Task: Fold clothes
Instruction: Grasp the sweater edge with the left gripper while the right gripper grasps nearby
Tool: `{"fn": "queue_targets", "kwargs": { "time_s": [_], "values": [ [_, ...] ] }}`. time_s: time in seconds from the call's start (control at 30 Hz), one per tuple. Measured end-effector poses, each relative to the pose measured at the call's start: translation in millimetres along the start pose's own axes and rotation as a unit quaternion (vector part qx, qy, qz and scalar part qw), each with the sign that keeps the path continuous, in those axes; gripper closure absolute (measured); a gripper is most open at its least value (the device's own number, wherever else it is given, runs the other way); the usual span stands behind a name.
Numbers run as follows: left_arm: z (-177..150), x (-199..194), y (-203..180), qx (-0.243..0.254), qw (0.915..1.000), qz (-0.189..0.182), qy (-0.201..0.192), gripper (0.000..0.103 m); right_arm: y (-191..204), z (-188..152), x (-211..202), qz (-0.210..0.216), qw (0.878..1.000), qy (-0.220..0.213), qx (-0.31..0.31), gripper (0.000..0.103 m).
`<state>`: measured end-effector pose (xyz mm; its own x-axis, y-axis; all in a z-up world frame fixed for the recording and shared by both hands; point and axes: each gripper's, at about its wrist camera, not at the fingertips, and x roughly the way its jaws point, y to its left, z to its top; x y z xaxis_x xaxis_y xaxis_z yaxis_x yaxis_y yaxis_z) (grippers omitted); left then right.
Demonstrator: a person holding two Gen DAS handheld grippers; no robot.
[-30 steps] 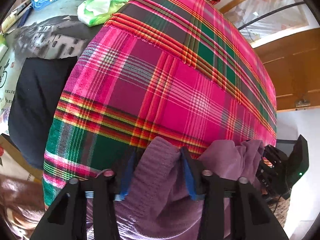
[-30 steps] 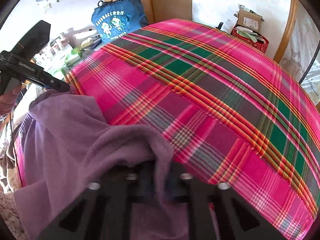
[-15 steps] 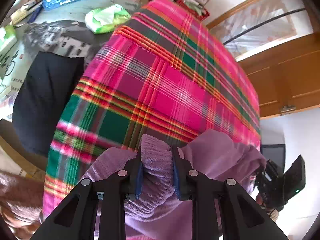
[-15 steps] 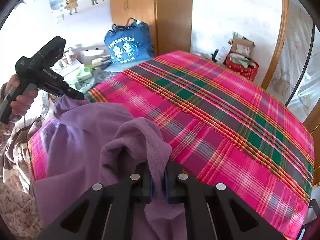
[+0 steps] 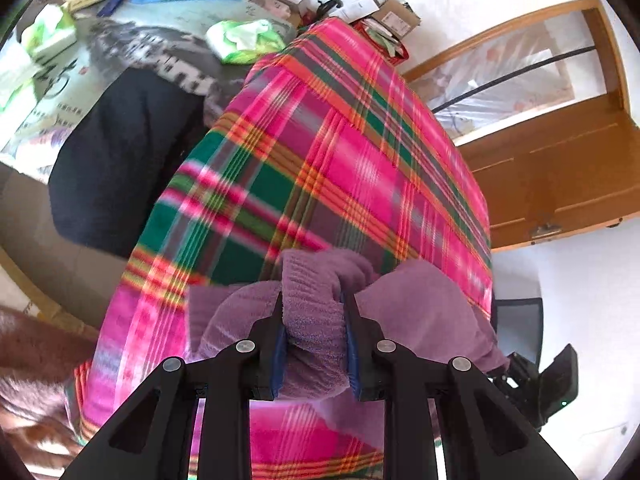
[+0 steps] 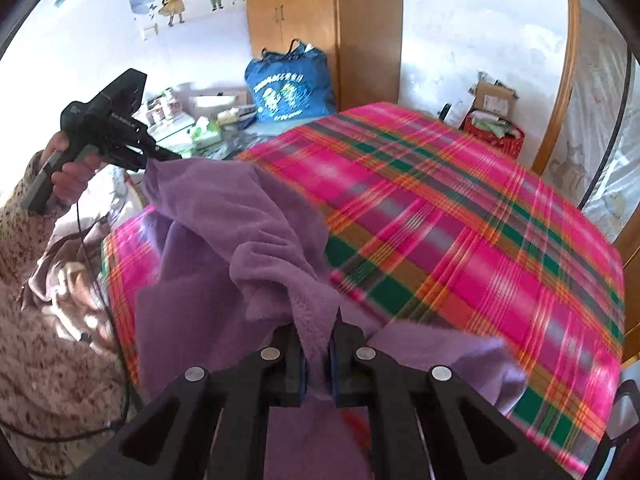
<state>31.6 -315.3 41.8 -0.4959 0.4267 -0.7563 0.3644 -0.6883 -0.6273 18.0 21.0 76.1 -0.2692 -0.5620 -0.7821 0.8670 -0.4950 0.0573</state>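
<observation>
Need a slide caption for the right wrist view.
Right gripper pinches a purple fleece garment above a pink plaid blanket; left gripper holds another edge.

**Purple garment pinched at two points over plaid cloth**

Seen along the right gripper: jaws clamped on a fold of purple fleece garment, lifted over a pink, green and orange plaid cloth. At far left, the left gripper in a hand, biting another corner. Behind: blue bag, wooden wardrobe, red basket.
</observation>
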Motion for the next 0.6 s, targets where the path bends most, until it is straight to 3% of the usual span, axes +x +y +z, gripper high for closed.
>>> {"fn": "queue_targets", "kwargs": {
  "time_s": [0.2,0.6],
  "values": [
    [-27,-3,25,-0.023,0.9996,-0.017,0.008,0.079,19,-31,4,0.024,0.999,0.022,0.001,0.095],
    [-51,-1,42,-0.030,0.9992,-0.012,0.021,0.079,38,-63,13,0.050,0.996,0.075,0.012,0.094]
  ]
}}
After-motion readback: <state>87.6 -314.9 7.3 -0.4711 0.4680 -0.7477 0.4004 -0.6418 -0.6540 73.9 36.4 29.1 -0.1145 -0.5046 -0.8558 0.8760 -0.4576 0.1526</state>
